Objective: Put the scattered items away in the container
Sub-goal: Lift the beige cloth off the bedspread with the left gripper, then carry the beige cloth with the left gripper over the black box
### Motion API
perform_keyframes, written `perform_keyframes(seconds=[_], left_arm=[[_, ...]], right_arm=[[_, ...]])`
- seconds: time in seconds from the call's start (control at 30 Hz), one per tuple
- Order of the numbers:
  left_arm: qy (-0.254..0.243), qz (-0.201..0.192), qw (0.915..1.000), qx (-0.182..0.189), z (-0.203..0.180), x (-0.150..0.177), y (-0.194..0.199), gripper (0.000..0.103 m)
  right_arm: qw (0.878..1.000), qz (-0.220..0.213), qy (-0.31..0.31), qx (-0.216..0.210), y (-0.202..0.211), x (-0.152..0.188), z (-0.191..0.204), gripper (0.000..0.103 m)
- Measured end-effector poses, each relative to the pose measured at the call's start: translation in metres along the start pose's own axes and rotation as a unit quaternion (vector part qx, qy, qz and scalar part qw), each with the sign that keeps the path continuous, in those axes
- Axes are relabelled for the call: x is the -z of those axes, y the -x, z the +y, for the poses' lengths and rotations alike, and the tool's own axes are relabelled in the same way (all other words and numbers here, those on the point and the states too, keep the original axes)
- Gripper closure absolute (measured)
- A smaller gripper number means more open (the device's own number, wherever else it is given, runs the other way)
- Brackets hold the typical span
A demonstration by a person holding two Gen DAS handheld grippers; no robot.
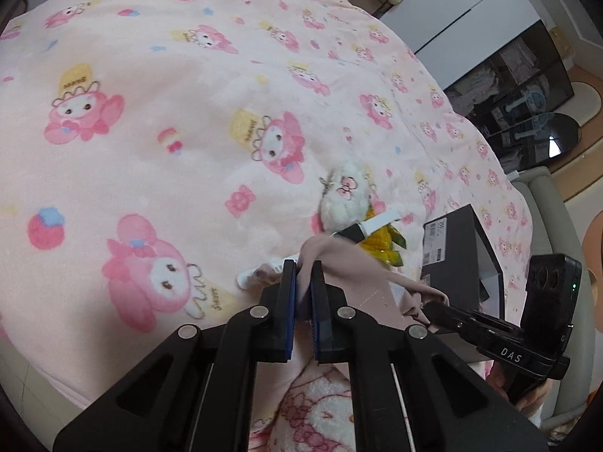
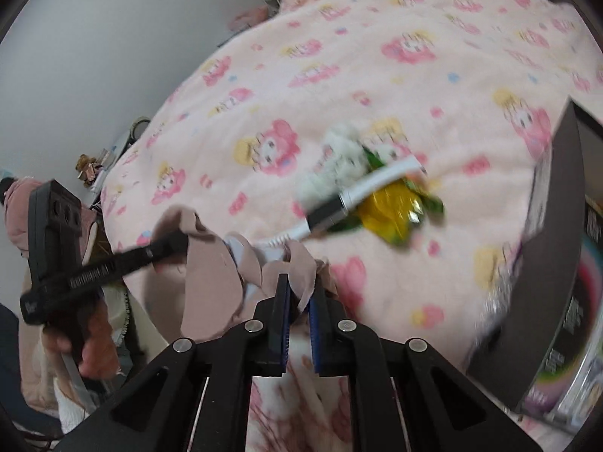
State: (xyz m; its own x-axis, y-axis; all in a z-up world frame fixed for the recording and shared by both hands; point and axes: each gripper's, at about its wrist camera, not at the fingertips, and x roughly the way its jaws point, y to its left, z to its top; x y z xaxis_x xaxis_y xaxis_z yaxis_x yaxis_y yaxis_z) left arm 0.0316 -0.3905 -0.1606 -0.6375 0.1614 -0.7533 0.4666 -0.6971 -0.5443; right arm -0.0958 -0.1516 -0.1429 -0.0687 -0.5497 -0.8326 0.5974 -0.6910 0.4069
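A beige cloth (image 1: 350, 275) is held at both ends just above the pink bed cover. My left gripper (image 1: 303, 263) is shut on one edge of it. My right gripper (image 2: 299, 282) is shut on the other edge (image 2: 297, 267), and also shows in the left wrist view (image 1: 426, 307). Beyond the cloth lie a white fluffy plush (image 1: 345, 196), a black-and-white toothbrush-like stick (image 1: 369, 228), a yellow-green wrapped packet (image 1: 382, 248) and a white tube (image 1: 260, 273) partly under the cloth. The black box (image 1: 456, 248) stands open to the right (image 2: 546, 256).
The pink cartoon-print blanket (image 1: 169, 113) covers the whole bed. White wardrobe and dark shelves (image 1: 508, 75) stand beyond the bed. A grey wall (image 2: 94, 56) is on the left of the right wrist view.
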Motion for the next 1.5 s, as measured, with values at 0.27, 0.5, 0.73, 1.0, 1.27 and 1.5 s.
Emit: perform_keyframes(seconds=[0.27,0.5,0.73,1.0,1.27,1.5], left_arm=[[0.032,0.039,0.9987,0.012,0.025,0.008,-0.013,0.044],[0.056,0.086,0.9929,-0.061,0.025,0.016,-0.057,0.073],[0.02,0.052,0.9985,-0.002,-0.006,0.02,-0.016,0.094],[-0.084,0.011,0.9923,0.09,-0.096,0.018,0.034,0.094],[-0.188,0.044,0.9673,0.165,-0.221,0.041,0.006,0.094],[-0.264,0.092,0.9472,0.157,-0.331,0.052,-0.061,0.094]], right_arm=[[0.999,0.021,-0.018,0.015,-0.022,-0.009,-0.009,0.069],[0.995,0.094,-0.019,0.025,-0.09,-0.024,-0.028,0.049],[0.999,0.049,-0.019,0.014,-0.068,-0.019,-0.019,0.095],[0.997,-0.064,0.008,0.03,0.039,-0.001,-0.003,0.096],[0.987,-0.14,-0.038,0.069,0.139,0.041,-0.059,0.096],[0.97,-0.175,-0.1,0.134,0.197,0.062,-0.151,0.096]])
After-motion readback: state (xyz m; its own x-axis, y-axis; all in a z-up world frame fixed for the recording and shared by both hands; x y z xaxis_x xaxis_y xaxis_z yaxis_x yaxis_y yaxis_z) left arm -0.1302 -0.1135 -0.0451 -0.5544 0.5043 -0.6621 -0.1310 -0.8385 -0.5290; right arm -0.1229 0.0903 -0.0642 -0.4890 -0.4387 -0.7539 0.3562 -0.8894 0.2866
